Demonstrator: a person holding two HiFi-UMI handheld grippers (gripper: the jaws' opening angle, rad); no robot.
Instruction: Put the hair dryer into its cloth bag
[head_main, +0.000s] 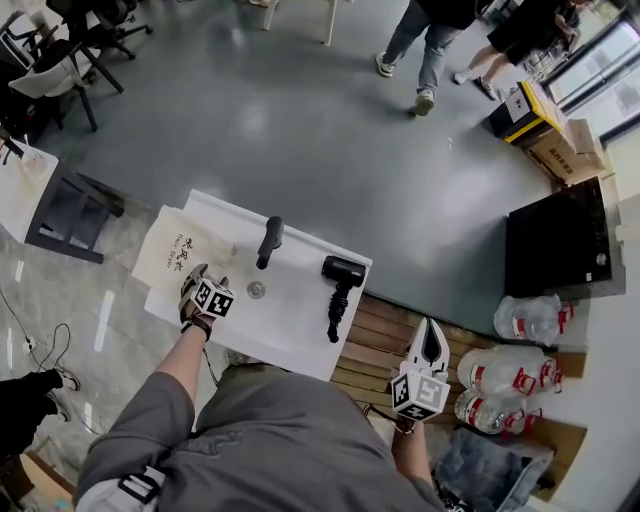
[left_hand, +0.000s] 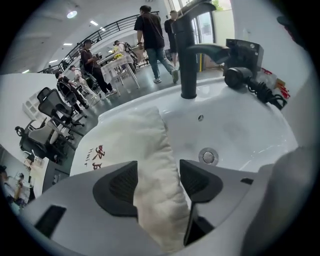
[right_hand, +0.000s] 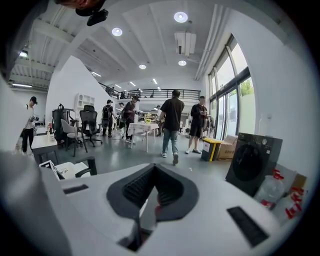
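The left gripper (head_main: 192, 283) points steeply down over the left end of a white washbasin (head_main: 290, 330). Its jaws stand wide apart, and a raised fold of the cream cloth bag (left_hand: 125, 145) runs up between them. The fold brushes the pads (left_hand: 117, 185) but does not look squeezed, so the tool is loose around it, not clamped. Ahead of the jaws the bag spreads flat over the basin's rim, with red lettering to the tool's left. Just right of the jaws lies the round drain (left_hand: 208, 156). Beyond it, straight ahead, rises the black faucet (left_hand: 187, 50).

The black hair dryer (left_hand: 240, 75) lies on the basin's ledge far ahead and to the right of this gripper, past the faucet. Its cord is bunched beside it, well apart from the bag and outside it.

The right gripper (head_main: 430, 330) is clenched on nothing, its pads (right_hand: 150, 187) pressed together. It hangs off to the right of the basin, above a slatted wooden platform (head_main: 370, 340), nearly level. The hair dryer (head_main: 340, 285) is to its left. Large water bottles (head_main: 510, 370) sit just to its right. Ahead of it are open floor, walking people and a dark front-loading machine (right_hand: 252, 160).
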